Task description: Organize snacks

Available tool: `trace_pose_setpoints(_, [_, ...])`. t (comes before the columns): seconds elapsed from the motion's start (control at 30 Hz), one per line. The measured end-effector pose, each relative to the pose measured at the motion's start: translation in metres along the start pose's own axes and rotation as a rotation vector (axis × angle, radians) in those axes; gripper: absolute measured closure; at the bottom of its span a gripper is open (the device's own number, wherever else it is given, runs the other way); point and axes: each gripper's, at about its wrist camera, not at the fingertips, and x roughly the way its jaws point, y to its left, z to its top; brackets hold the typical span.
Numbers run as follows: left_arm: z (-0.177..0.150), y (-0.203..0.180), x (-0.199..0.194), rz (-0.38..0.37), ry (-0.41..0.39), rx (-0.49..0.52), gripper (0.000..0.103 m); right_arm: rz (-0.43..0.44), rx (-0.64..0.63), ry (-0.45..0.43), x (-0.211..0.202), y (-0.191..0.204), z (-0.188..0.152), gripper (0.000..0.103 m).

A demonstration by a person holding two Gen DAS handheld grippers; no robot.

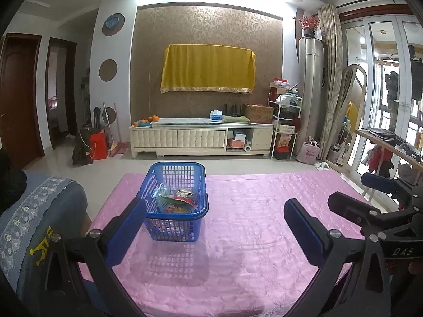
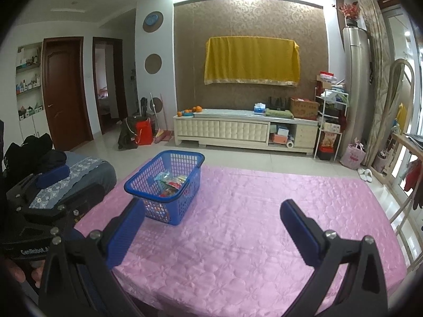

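Note:
A blue plastic basket (image 1: 173,229) stands on the pink quilted tablecloth (image 1: 264,211), left of the middle. Several colourful snack packets (image 1: 178,201) lie inside it. My left gripper (image 1: 215,223) hovers open just in front of the basket, its left pad beside the basket's near corner, with nothing between the pads. From the right wrist view the basket (image 2: 185,207) sits ahead and to the left with the snack packets (image 2: 173,182) in it. My right gripper (image 2: 212,228) is open and empty over bare cloth (image 2: 251,211). The two grippers are side by side.
A seat with a grey-blue lace cover (image 1: 39,211) and dark bags (image 2: 29,150) adjoins the table's left edge. A wooden rack with clothes (image 1: 383,142) stands to the right. A white TV cabinet (image 1: 201,134) is across the tiled floor.

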Motion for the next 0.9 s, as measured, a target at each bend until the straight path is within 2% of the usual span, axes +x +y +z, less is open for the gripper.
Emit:
trace_pose_setpoints(0.43, [-0.0027,-0.0030,-0.0006,-0.024,0.019,0.007,0.000,0.003,0.021,0.013,0.0021,-0.0033,-0.0013,0.000])
trace_pose_setpoints(0.9, [-0.0009,-0.0045,0.0000,-0.014,0.039,0.009,0.000,0.006,0.027,0.030,0.0029,-0.0047,-0.0001,0.000])
